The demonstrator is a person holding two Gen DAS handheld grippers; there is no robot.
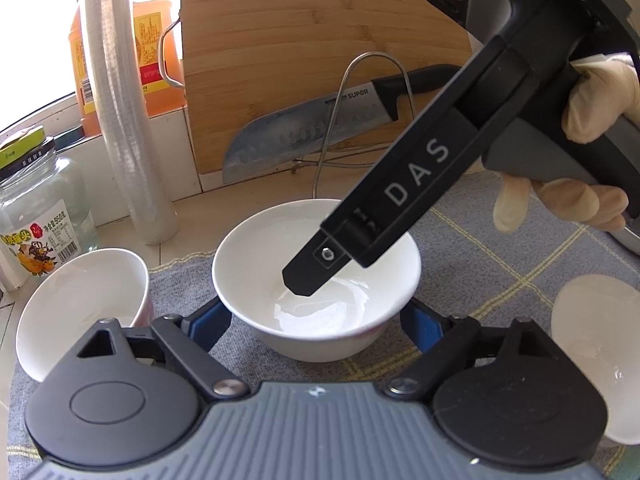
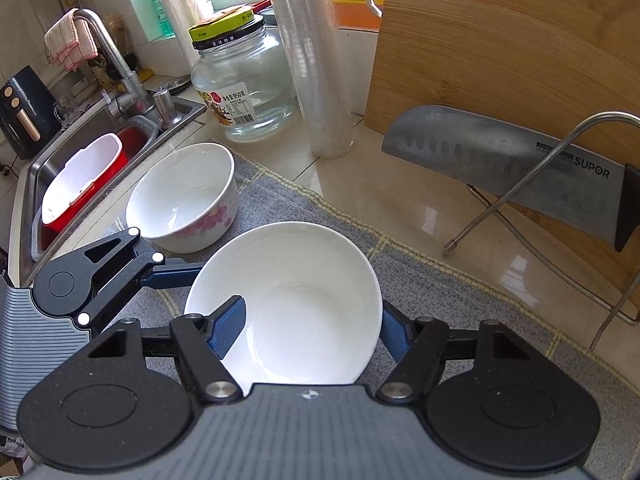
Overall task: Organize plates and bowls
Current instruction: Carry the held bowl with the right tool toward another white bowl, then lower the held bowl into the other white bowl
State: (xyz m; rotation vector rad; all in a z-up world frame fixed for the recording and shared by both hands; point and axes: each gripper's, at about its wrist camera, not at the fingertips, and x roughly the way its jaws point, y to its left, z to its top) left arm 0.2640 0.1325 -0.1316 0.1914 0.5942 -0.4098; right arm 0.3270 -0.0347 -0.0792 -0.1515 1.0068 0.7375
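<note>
The bamboo cutting board (image 2: 516, 52) leans upright at the back of the counter, and the grey checked mat (image 2: 460, 288) covers the counter in front of it. On this mat stands the plain white bowl (image 2: 292, 300), and both of your tools are at it.

Your left gripper (image 1: 316, 320) is spread wide, one blue finger on each side of the plain white bowl low at its wall; whether the pads touch the bowl, the views do not show.

Your right gripper (image 2: 312, 334) comes down over the same bowl. One blue finger (image 2: 230, 330) is inside the bowl against the near wall and the other is outside the rim on the other side. The jaws are wide apart and have no firm hold of anything. In the left wrist view its black arm reaches into the bowl, with your gloved hand (image 1: 592, 128) on the handle.

The flowered bowl (image 2: 184, 196) stands at the left edge of the mat, near the plain one but apart from it, next to the sink (image 2: 40, 176). Another white dish (image 1: 596, 352) shows at the right edge of the left wrist view; only part of it is visible.

A SUPOR knife (image 2: 512, 164) lies against the board, behind a steel wire rack (image 2: 532, 184). A glass jar (image 2: 244, 76) and a stack of clear plastic cups (image 2: 316, 60) stand behind the mat.
</note>
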